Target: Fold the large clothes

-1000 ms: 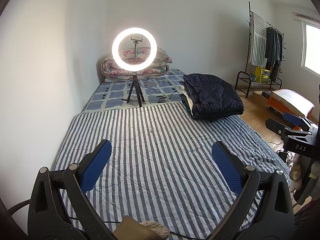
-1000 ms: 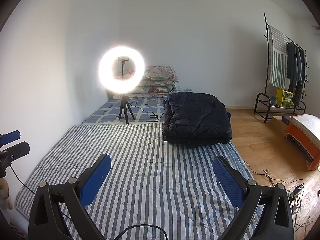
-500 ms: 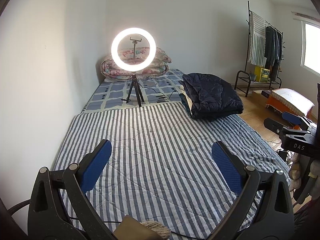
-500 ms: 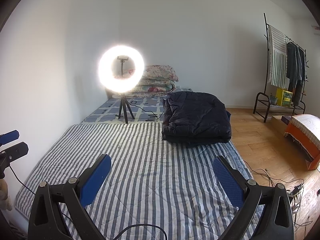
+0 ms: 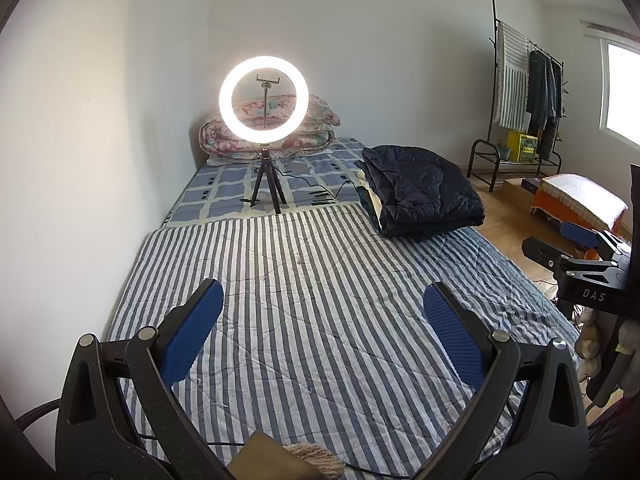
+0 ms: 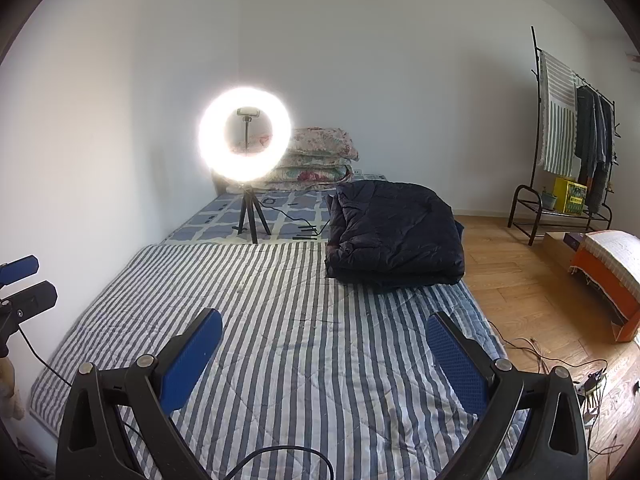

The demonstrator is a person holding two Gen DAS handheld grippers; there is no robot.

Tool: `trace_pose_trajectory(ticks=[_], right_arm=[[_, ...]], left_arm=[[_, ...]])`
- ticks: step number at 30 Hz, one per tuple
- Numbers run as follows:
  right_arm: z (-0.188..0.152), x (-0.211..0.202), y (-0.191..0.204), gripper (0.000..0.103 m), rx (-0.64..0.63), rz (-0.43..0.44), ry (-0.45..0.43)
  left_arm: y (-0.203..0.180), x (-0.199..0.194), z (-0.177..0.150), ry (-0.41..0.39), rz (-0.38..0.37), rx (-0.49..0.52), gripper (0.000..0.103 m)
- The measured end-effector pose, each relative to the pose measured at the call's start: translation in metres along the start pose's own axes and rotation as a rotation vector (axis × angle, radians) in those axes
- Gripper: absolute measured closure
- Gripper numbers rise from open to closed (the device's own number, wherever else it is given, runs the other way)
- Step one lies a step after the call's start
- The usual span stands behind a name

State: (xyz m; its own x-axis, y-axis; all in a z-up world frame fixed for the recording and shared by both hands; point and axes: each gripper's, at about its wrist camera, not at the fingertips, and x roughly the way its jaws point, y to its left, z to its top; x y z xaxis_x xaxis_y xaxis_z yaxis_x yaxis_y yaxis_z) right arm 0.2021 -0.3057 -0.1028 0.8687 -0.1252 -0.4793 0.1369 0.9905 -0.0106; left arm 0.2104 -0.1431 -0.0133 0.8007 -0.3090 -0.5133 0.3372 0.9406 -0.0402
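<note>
A dark navy padded garment [image 5: 424, 196] [image 6: 394, 236] lies folded in a thick bundle on the far right part of the striped quilt [image 5: 320, 300] [image 6: 304, 344], resting on other folded clothes. My left gripper [image 5: 323, 316] hovers open over the quilt's near end, nothing between its blue pads. My right gripper [image 6: 324, 344] is likewise open and holds nothing, well short of the bundle. The right gripper's tips [image 5: 560, 240] show at the left view's right edge; the left gripper's tips [image 6: 20, 284] show at the right view's left edge.
A lit ring light on a tripod [image 5: 264, 98] [image 6: 244, 140] stands at the bed's far end with cables beside it, before stacked floral bedding [image 5: 280, 136]. A clothes rack [image 6: 568, 140], an orange covered box [image 6: 612, 276] and floor cables [image 6: 560, 364] are on the right.
Both views have shifted only slightly; the grippers stay open and the folded bundle has not moved.
</note>
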Motion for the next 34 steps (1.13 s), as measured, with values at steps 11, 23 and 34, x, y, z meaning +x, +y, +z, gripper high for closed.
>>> trace_pose_trajectory(ticks=[11,23,34], right_arm=[[-0.0011,0.0007,0.0013,0.000,0.003,-0.003,0.002],[-0.0022,0.0009,0.0024,0.000,-0.001,-0.005,0.004],[-0.0025,0.0005,0.0027,0.000,-0.004,-0.006,0.003]], left_arm=[[0.0002,-0.0004,0.0008,-0.002,0.001,0.001,0.001],[-0.0047,-0.0003,-0.0006,0.002,-0.003,0.002,0.001],[-0.0078,-0.0009,-0.0019,-0.005,0.002,0.009,0.001]])
